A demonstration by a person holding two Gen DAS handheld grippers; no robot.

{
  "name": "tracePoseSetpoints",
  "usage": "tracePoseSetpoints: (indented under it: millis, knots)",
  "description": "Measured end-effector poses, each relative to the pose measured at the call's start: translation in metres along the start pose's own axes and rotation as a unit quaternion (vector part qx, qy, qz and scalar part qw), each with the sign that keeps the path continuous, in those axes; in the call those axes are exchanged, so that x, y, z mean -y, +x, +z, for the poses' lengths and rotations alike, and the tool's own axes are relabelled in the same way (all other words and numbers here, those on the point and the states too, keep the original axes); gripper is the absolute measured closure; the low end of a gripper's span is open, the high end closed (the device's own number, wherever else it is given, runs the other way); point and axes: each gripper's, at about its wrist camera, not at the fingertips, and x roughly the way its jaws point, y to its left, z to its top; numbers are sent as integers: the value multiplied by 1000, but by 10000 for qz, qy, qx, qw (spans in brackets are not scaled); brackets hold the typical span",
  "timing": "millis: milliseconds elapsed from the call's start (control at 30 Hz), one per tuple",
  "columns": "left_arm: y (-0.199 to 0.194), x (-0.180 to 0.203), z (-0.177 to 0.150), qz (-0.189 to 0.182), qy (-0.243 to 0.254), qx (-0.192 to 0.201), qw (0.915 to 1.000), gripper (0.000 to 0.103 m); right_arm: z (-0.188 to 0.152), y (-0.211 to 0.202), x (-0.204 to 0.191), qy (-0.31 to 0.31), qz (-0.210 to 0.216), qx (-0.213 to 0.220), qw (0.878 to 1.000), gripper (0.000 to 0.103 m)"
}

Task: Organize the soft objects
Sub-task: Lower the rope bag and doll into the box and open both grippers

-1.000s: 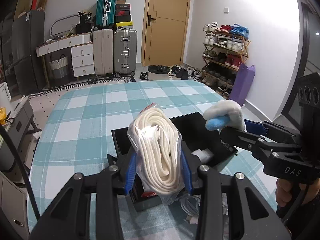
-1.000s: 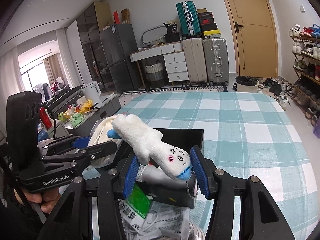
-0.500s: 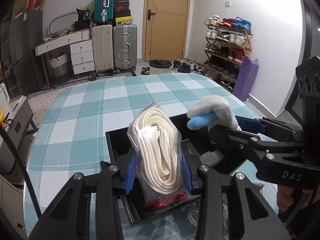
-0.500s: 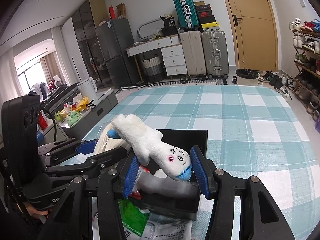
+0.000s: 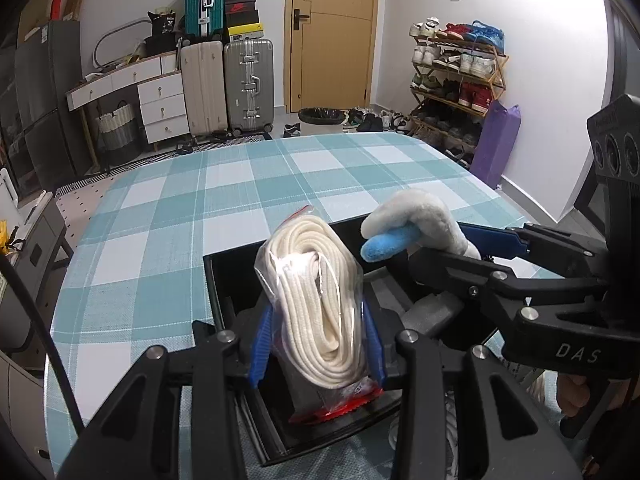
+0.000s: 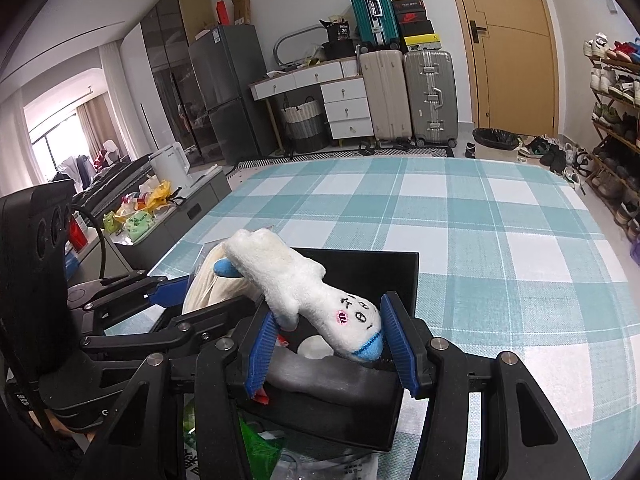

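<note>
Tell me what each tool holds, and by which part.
The left tool clamps a clear bag of coiled white rope across its lower half. The right tool pinches a white plush toy at its face end.

Checked table with a black bin on it

The table [image 6: 480, 232], under a teal-and-white checked cloth, carries a black bin [image 6: 384, 264] at its near edge; printed plastic packets [image 6: 224, 452] lie on the cloth just nearer than the bin.

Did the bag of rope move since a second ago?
Yes. The bag of rope, clamped in the left hand-held gripper, has come forward and down over the black box; earlier it hung nearer the box's near edge.
</note>
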Motion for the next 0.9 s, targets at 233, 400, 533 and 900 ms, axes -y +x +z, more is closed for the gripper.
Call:
tracePoseSetpoints:
  millis: [233,400,533,900]
  knots:
    - [-6,-2,0,-46,-51,-73,10000,42,0,-16,0,-116,-101,198,9997,21]
    - [-27,-1,-1,-66,-98,136,9998,10,-2,-38,8,-187,-196,300,9992,6]
    - [-42,-2,-4,-81,-139,286,9995,0,-9,-57,18,-120,-217,381,9990,1]
    - [-69,-5,-27,-45,-474,409,9980,0,-41,-90,29,-35,-307,284,9991,1]
